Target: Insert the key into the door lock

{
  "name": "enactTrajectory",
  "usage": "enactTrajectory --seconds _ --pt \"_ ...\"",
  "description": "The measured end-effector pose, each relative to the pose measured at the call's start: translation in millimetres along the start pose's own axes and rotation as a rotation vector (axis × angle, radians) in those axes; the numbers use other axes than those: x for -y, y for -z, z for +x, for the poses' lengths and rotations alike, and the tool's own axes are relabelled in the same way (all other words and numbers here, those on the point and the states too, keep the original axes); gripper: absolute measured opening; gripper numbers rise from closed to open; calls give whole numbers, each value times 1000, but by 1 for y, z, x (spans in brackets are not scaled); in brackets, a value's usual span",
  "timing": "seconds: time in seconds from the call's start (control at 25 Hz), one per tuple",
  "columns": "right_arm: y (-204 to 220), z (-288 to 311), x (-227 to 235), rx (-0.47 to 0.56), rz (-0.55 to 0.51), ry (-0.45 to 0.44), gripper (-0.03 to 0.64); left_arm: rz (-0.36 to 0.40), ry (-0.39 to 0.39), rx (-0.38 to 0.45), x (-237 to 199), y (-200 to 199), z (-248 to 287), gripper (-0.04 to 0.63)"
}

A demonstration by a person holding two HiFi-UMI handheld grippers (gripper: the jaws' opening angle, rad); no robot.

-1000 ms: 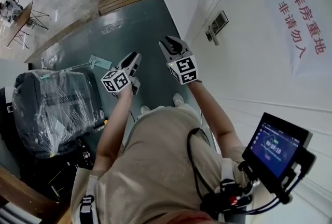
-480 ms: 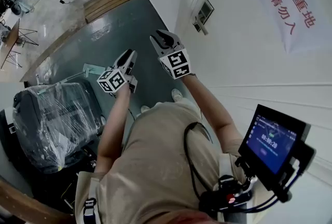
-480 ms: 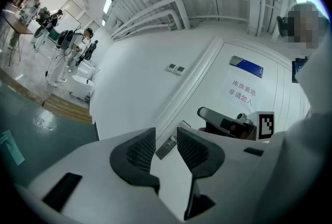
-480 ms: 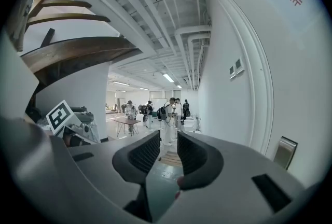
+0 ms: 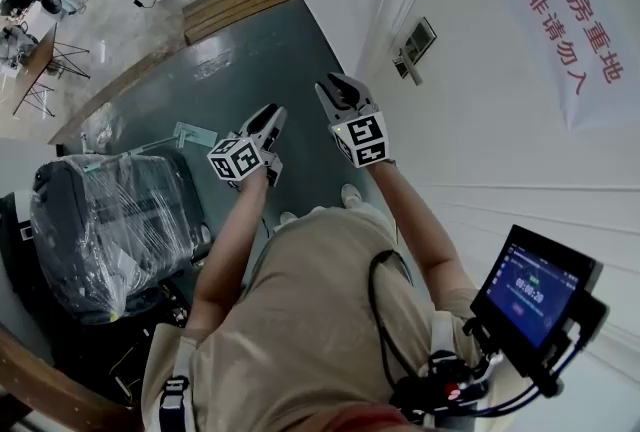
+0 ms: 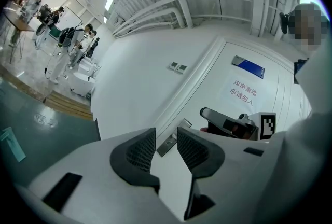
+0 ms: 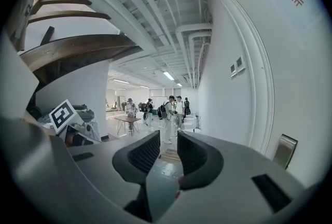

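The door lock [image 5: 414, 47], a metal plate with a lever handle, sits on the white door [image 5: 500, 150] near its left edge. My right gripper [image 5: 336, 86] hangs left of and below the lock, well apart from it, jaws slightly parted. My left gripper [image 5: 268, 118] is beside it, further left, over the grey floor. In the left gripper view the lock plate [image 6: 167, 144] shows through the narrow gap of the left gripper [image 6: 166, 146], with the right gripper [image 6: 233, 123] beyond. The right gripper [image 7: 168, 151] points past the lock plate [image 7: 285, 150] at a far room. I see no key.
A red-lettered sign [image 5: 580, 45] hangs on the door. A plastic-wrapped black chair [image 5: 105, 220] stands to the left on the grey floor [image 5: 250, 60]. A monitor [image 5: 535, 290] hangs at the person's right hip. Several people [image 7: 171, 109] stand far off in the hall.
The head view swung left, then back. Both grippers keep about the same distance from the lock, and the left one has drawn slightly nearer the right one.
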State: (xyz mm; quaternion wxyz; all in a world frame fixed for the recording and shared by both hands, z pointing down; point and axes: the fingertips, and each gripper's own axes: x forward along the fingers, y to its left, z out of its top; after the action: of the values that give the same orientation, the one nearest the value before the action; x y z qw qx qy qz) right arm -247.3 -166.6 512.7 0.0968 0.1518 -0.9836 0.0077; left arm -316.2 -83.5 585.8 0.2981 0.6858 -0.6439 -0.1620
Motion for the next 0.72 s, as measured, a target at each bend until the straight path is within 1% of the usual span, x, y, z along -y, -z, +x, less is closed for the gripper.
enactTrajectory --seconds 0.2,0.44,0.72 --pt "2 9 -16 -20 -21 -25 103 -26 -26 38 -13 -6 -19 138" --pt "-5 30 -46 -21 -51 -88 103 -66 -60 87 -34 -11 -48 137" --pt "2 45 -48 -22 -51 -142 103 -88 -123 104 -53 -6 -56 137"
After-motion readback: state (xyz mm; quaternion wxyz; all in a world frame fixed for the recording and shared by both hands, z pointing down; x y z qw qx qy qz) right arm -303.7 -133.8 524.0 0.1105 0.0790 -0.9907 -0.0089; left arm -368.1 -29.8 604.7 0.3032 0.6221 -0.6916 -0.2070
